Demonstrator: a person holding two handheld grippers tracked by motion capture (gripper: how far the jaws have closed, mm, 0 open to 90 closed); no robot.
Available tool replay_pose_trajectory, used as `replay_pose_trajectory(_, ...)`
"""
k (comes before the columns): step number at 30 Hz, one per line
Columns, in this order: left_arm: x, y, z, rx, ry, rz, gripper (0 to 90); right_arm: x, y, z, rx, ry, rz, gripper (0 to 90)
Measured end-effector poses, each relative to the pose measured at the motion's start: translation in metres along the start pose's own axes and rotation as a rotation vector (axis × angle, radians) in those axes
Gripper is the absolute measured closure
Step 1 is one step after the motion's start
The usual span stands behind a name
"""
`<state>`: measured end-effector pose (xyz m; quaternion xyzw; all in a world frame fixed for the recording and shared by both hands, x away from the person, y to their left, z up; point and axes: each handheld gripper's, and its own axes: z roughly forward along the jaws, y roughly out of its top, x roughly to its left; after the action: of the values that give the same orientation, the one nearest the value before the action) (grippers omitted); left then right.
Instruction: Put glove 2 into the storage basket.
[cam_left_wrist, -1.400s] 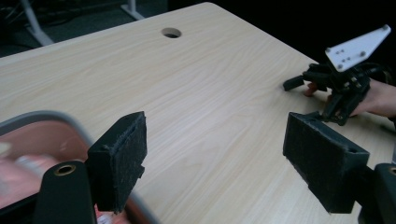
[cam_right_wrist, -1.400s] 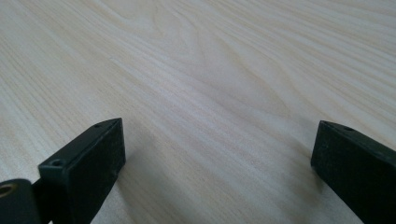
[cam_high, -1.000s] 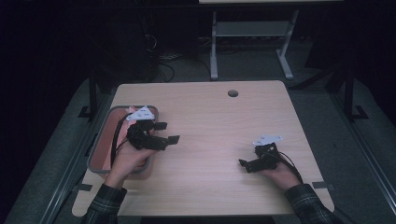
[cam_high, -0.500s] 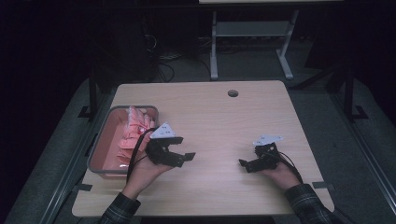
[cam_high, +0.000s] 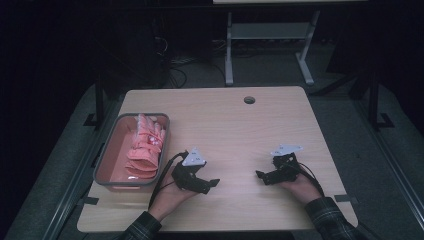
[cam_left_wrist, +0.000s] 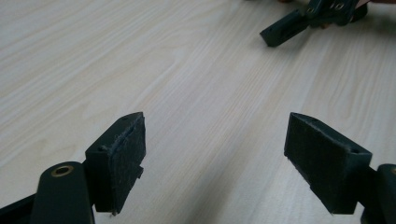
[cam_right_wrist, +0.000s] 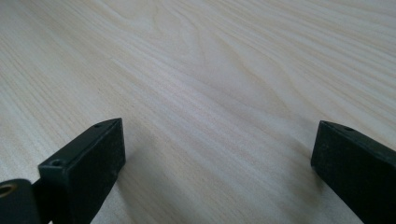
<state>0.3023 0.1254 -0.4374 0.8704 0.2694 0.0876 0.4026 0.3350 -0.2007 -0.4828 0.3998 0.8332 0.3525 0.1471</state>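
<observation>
My left gripper (cam_high: 209, 184) rests low over the wooden table (cam_high: 225, 125), just right of a grey bin (cam_high: 162, 150) that holds pink gloves (cam_high: 142, 150). Its jaws stand wide apart with nothing between them (cam_left_wrist: 215, 154). My right gripper (cam_high: 262, 176) lies near the table's front right, pointing left, open and empty (cam_right_wrist: 217, 163). In the left gripper view the right gripper's black jaw tip (cam_left_wrist: 285, 30) shows at the top, a short way off across bare wood.
A round cable hole (cam_high: 249, 100) sits near the table's far edge. Beyond the table stands a white metal frame (cam_high: 265, 45) on dark floor. Bare wood lies between the two grippers.
My left gripper has moved from over the bin to the right and down onto the table beside it, empty. The pink gloves now show uncovered in the bin. The right gripper has stayed put.
</observation>
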Motion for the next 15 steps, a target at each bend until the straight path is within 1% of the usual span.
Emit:
replay_pose_trajectory(1,0.0,-0.002,0.003,-0.002,-0.002,-0.004,19.9,0.0,0.0,0.0,0.0,0.0,0.0,2.3)
replay_pose_trajectory(2,0.001,-0.004,0.005,0.015,0.004,0.008,19.2,0.0,0.0,0.0,0.0,0.0,0.0,2.3)
replay_pose_trajectory(5,0.0,-0.008,0.011,0.037,0.024,0.04,17.9,0.0,0.0,0.0,0.001,0.003,-0.004,2.4)
replay_pose_trajectory(6,0.0,-0.009,0.013,0.041,0.03,0.047,17.5,0.0,0.0,0.0,0.001,0.003,-0.003,2.3)
replay_pose_trajectory(9,-0.001,-0.013,0.019,0.053,0.03,0.058,17.0,0.0,0.0,0.0,0.001,0.003,-0.004,2.4)
replay_pose_trajectory(11,-0.002,-0.015,0.023,0.071,0.047,0.077,15.7,0.0,0.0,0.0,0.0,0.004,-0.005,2.4)
replay_pose_trajectory(13,-0.001,-0.019,0.027,0.079,0.057,0.086,15.0,0.0,0.0,0.0,0.001,0.004,-0.004,2.4)
replay_pose_trajectory(14,-0.001,-0.021,0.029,0.087,0.056,0.085,14.1,0.0,0.0,0.0,0.001,0.004,-0.004,2.3)
replay_pose_trajectory(15,0.0,-0.023,0.03,0.075,0.043,0.081,13.2,0.0,0.0,0.0,0.001,0.004,-0.005,2.3)
